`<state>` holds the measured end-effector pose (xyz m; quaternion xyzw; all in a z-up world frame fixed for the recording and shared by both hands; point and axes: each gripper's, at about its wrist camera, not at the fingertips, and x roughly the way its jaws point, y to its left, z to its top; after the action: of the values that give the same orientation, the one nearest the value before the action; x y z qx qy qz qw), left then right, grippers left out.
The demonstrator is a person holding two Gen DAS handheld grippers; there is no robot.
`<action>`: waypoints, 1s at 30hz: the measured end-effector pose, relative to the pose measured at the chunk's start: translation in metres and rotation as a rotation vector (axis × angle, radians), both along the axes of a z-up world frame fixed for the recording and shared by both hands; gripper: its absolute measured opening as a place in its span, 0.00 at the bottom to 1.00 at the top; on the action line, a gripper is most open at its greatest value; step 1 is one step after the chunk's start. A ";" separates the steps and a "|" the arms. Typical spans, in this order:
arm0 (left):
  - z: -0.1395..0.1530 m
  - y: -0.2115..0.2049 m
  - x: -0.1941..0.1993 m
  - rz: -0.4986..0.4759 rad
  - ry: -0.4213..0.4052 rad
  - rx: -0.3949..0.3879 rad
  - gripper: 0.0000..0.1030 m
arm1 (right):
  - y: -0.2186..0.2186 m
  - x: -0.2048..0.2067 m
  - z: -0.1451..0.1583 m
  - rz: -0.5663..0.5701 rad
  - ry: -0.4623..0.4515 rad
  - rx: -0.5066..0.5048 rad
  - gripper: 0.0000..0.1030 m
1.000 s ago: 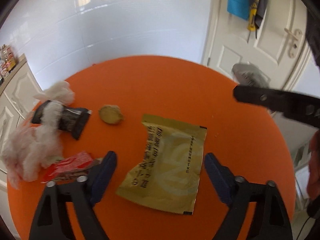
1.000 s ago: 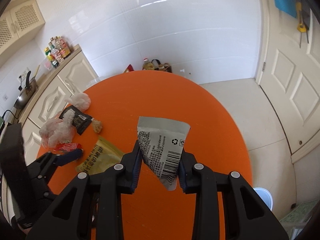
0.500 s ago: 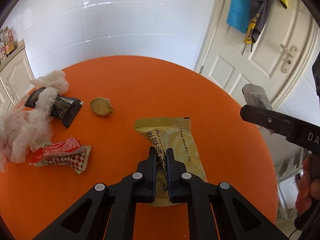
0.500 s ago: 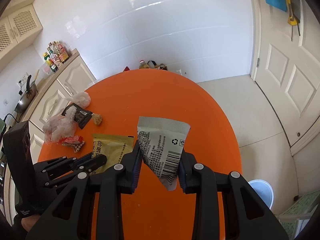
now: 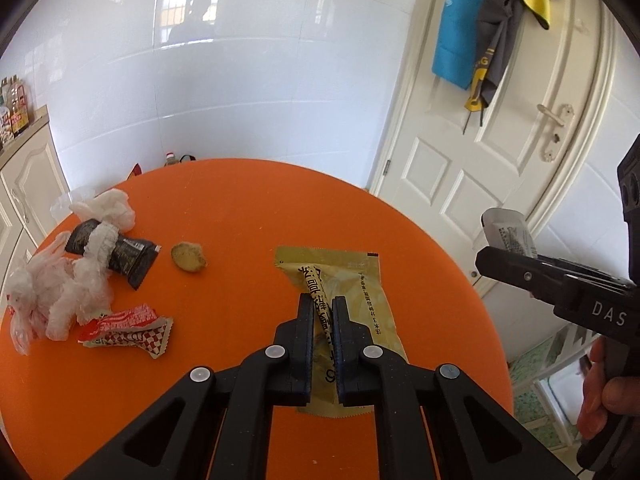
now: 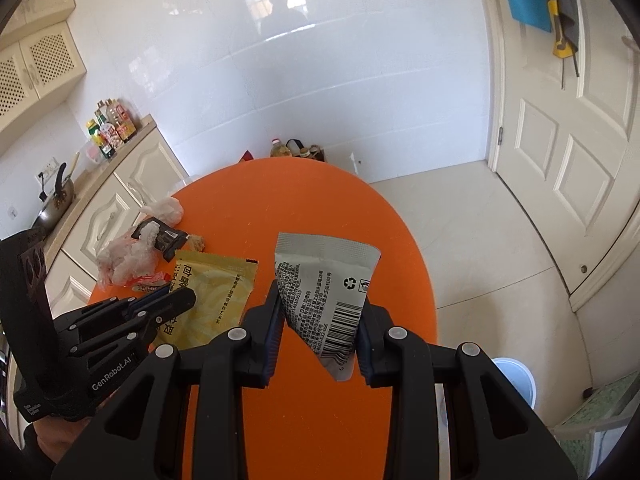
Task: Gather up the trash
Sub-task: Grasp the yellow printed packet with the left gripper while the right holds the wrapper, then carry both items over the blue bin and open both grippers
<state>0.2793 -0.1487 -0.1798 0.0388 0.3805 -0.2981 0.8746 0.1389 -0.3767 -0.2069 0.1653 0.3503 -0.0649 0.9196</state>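
My left gripper [image 5: 322,308] is shut on a pinched fold of the yellow wrapper [image 5: 360,300], held just above the round orange table [image 5: 248,208]. In the right wrist view the left gripper [image 6: 188,300] lies over the yellow wrapper [image 6: 212,296]. My right gripper [image 6: 320,308] is shut on a silver wrapper [image 6: 326,280] with a barcode, held above the table's right part. It shows at the right of the left wrist view [image 5: 486,258] with the silver wrapper [image 5: 506,228].
On the table's left lie crumpled white plastic [image 5: 60,288], a black wrapper [image 5: 120,254], a red-white wrapper [image 5: 128,326] and a brown lump [image 5: 188,256]. A white bin [image 6: 516,376] stands on the floor at right. Cream cabinets [image 6: 116,208] stand left, a door [image 6: 568,152] right.
My left gripper closed on the yellow wrapper, pinching it into a fold, and lifted it a little. My right gripper still holds the silver wrapper, raised slightly.
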 end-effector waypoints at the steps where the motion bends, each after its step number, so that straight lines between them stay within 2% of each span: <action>1: -0.001 -0.001 -0.003 -0.002 0.004 0.000 0.04 | -0.001 -0.003 0.001 -0.003 -0.003 0.000 0.30; 8: 0.006 0.002 -0.020 -0.009 0.005 -0.010 0.04 | -0.010 -0.023 0.004 -0.028 -0.014 0.001 0.30; 13: 0.019 -0.009 -0.029 -0.053 -0.012 -0.026 0.04 | -0.017 -0.038 0.008 -0.048 -0.028 0.001 0.30; 21: 0.043 -0.051 -0.043 -0.154 -0.036 -0.076 0.04 | -0.047 -0.077 0.019 -0.127 -0.055 -0.011 0.30; 26: 0.054 -0.094 -0.058 -0.250 -0.048 -0.097 0.04 | -0.082 -0.116 0.023 -0.225 -0.058 -0.021 0.30; 30: 0.052 -0.140 -0.073 -0.346 -0.041 -0.084 0.04 | -0.117 -0.153 0.015 -0.323 -0.042 -0.015 0.30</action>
<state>0.2062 -0.2888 -0.1277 0.0731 0.3376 -0.4587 0.8187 -0.0137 -0.4938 -0.1918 0.2139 0.2996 -0.2110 0.9055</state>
